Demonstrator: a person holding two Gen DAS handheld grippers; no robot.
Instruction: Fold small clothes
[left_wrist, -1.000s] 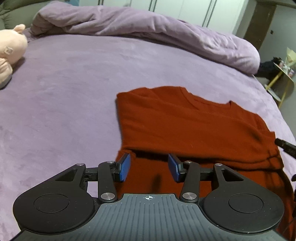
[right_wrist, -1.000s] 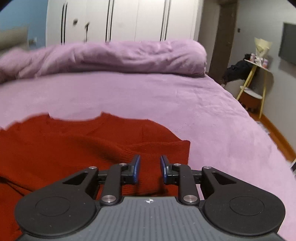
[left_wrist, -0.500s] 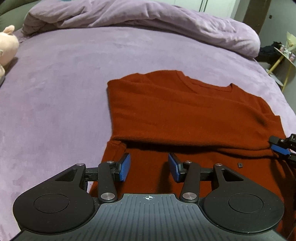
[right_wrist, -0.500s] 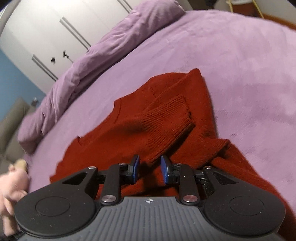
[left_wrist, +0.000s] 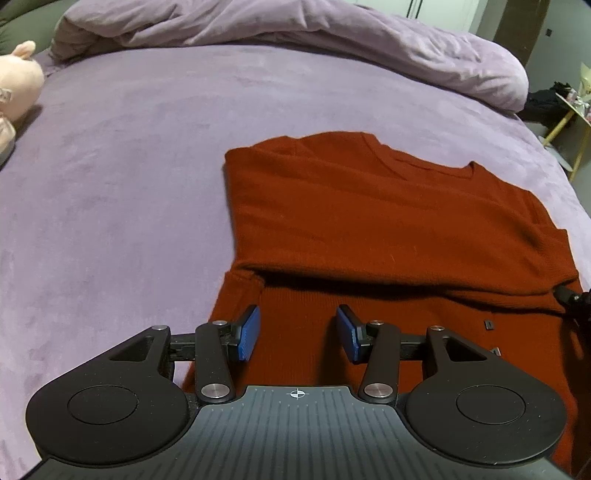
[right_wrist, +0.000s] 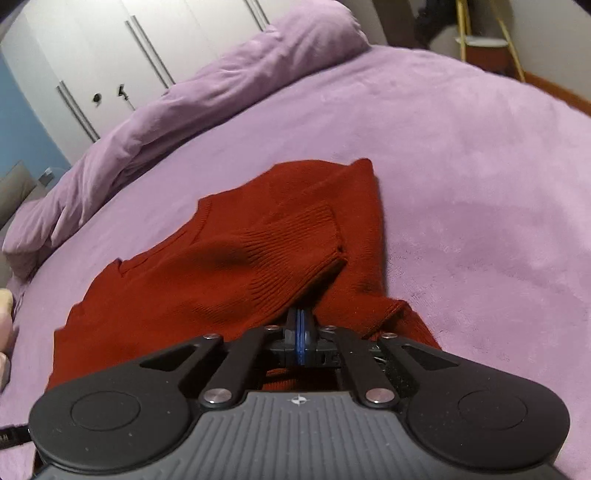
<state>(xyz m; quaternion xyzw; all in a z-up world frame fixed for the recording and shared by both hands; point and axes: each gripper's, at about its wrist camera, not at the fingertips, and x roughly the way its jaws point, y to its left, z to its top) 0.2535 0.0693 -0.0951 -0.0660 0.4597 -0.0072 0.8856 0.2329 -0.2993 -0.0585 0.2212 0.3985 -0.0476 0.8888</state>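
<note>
The right gripper (right_wrist: 302, 338) has now snapped together on a sleeve (right_wrist: 258, 266).
The red sweater (left_wrist: 388, 221) lies on the purple bed (left_wrist: 129, 166), partly folded; the left gripper (left_wrist: 297, 334) hangs spread, holding nothing.

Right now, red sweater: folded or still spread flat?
Partly folded: the sweater lies doubled over itself across the body, and a ribbed sleeve is folded in over it on the bed.

Sweater (left_wrist: 388, 229) on bed (left_wrist: 129, 184)
</note>
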